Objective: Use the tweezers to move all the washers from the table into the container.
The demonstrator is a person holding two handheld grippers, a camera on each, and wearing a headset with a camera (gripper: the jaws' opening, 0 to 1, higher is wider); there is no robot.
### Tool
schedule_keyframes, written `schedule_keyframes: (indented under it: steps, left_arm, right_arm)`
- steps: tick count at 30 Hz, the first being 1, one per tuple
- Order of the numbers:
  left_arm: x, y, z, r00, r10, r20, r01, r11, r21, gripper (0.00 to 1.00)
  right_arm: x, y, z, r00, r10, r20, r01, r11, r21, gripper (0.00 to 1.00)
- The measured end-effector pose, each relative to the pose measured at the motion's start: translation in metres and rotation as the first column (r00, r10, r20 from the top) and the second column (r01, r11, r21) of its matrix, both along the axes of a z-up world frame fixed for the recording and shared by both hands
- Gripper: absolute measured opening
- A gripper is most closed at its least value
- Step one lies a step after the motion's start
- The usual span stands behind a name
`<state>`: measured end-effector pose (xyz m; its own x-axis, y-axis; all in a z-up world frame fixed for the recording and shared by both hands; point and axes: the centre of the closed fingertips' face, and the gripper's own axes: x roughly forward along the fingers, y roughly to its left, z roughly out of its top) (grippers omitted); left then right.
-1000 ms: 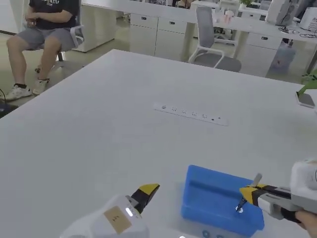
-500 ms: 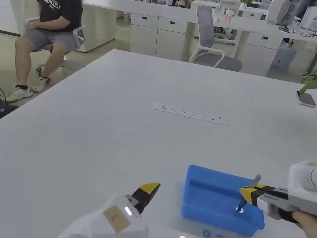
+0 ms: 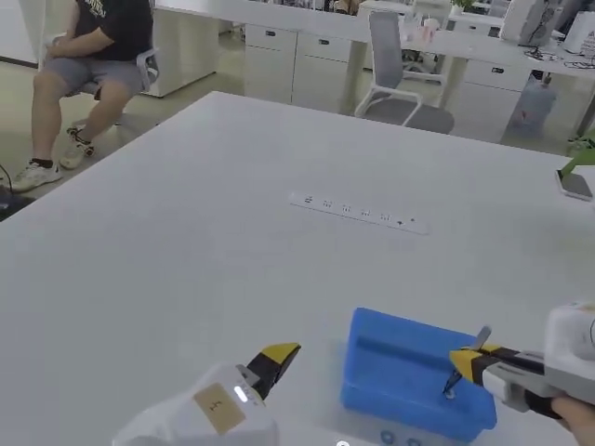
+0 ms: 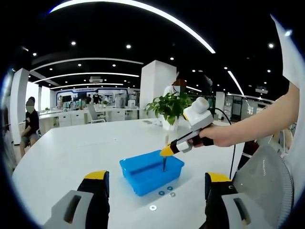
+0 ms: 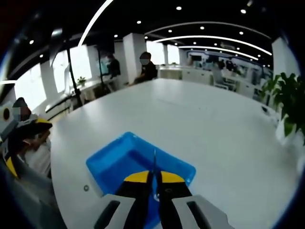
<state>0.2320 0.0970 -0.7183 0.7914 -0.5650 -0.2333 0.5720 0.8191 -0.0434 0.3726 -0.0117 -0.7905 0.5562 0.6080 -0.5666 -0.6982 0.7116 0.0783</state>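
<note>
White table (image 3: 186, 260) bearing a blue rectangular plastic container (image 4: 143, 180). Your right gripper (image 3: 465, 358), clamped on the thin metal tweezers (image 4: 164, 164), has barely moved in the last second. The tip stays dipped inside the container, so a drop-off seems under way. Your left gripper (image 4: 157, 175) waits, jaws apart and empty. Small metal washers (image 4: 161, 193) lie on the table just beside the container, apart from the tweezers' tip.

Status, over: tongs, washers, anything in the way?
Left tongs open, idle near blue container. Right tongs shut on tweezers, tips down in the container. Four washers on table beside it. No obstruction seen.
</note>
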Motion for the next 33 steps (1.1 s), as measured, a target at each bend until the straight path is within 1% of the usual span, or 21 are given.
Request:
schedule_keyframes:
  steps: [4, 10, 14, 20, 24, 27, 30, 33]
  left_arm:
    - [0.000, -0.001, 0.000, 1.000, -0.001, -0.001, 0.001, 1.000, 0.002, 0.83]
    - [0.000, 0.000, -0.002, 1.000, -0.005, -0.006, 0.005, 1.000, -0.001, 0.83]
    - [0.000, -0.001, -0.002, 1.000, -0.006, -0.009, 0.006, 1.000, 0.002, 0.83]
    - [0.000, -0.001, -0.003, 1.000, -0.008, -0.014, 0.008, 1.000, 0.004, 0.83]
    - [-0.001, -0.002, -0.003, 1.000, -0.012, -0.017, 0.012, 1.000, 0.006, 0.83]
    - [0.000, -0.003, -0.004, 1.000, -0.014, -0.019, 0.014, 1.000, 0.005, 0.83]
    - [0.000, -0.003, -0.004, 1.000, -0.018, -0.018, 0.018, 1.000, 0.001, 0.83]
    - [-0.001, -0.004, -0.005, 1.000, -0.018, -0.025, 0.018, 1.000, 0.002, 0.83]
  right_arm:
    - [-0.007, 0.004, 0.010, 1.000, 0.004, 0.011, -0.004, 1.000, 0.017, 0.03]
    - [-0.011, 0.007, 0.024, 0.999, 0.020, 0.034, -0.021, 0.999, 0.027, 0.03]
    - [-0.016, 0.011, 0.037, 0.999, 0.025, 0.048, -0.027, 0.999, 0.046, 0.03]
    - [-0.029, 0.019, 0.054, 0.997, 0.048, 0.067, -0.053, 0.996, 0.070, 0.03]
    - [-0.040, 0.026, 0.064, 0.996, 0.050, 0.070, -0.057, 0.992, 0.109, 0.03]
    - [-0.049, 0.031, 0.066, 0.996, 0.062, 0.064, -0.070, 0.989, 0.127, 0.03]
    - [-0.055, 0.033, 0.062, 0.996, 0.067, 0.055, -0.074, 0.988, 0.135, 0.03]
    - [-0.060, 0.033, 0.057, 0.997, 0.063, 0.035, -0.068, 0.986, 0.150, 0.03]
